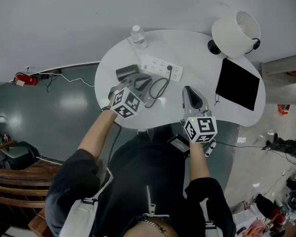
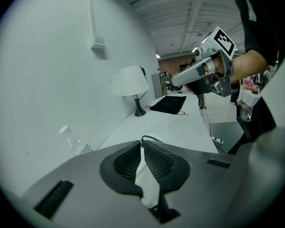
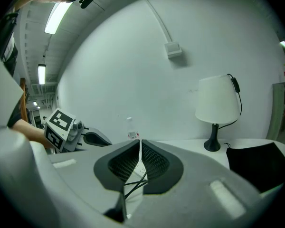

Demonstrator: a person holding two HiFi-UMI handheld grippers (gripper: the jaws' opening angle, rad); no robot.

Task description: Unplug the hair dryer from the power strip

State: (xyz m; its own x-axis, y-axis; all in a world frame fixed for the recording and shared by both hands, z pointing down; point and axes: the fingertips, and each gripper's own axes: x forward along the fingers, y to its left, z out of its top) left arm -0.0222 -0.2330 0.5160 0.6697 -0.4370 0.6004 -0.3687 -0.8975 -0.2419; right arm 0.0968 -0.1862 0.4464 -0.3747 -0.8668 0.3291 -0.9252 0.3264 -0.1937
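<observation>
Head view: on the white table [image 1: 237, 115] a bottle [image 1: 138, 36] stands just behind the strip [image 1: 160, 69]. A lamp [image 1: 236, 33] and a black pad [image 1: 238, 84] lie well to the strip's right. Nothing blocks the strip. The dark dryer [image 1: 127, 73] lies just left of the strip, its plug [image 1: 169, 68] seated in the strip's right end and its cord [image 1: 161, 89] looping on the strip's near side. The left gripper [image 1: 147, 79] hangs by the dryer, near the strip's left end; whether they touch I cannot tell. The right gripper [image 1: 186, 89] is on the strip's near right, apart from it.

Left gripper view: the left gripper [image 2: 142, 144] has its jaws pressed together on nothing. Beyond it are the bottle [image 2: 73, 141], lamp [image 2: 130, 82], pad [image 2: 170, 103] and right gripper [image 2: 174, 81].

Right gripper view: the right gripper [image 3: 140, 144] is likewise closed and empty. The cord [image 3: 133, 184] shows below its pads, ungripped. Bottle [image 3: 132, 129], lamp [image 3: 218, 106], pad [image 3: 256, 165] and left gripper [image 3: 99, 138] lie beyond.
</observation>
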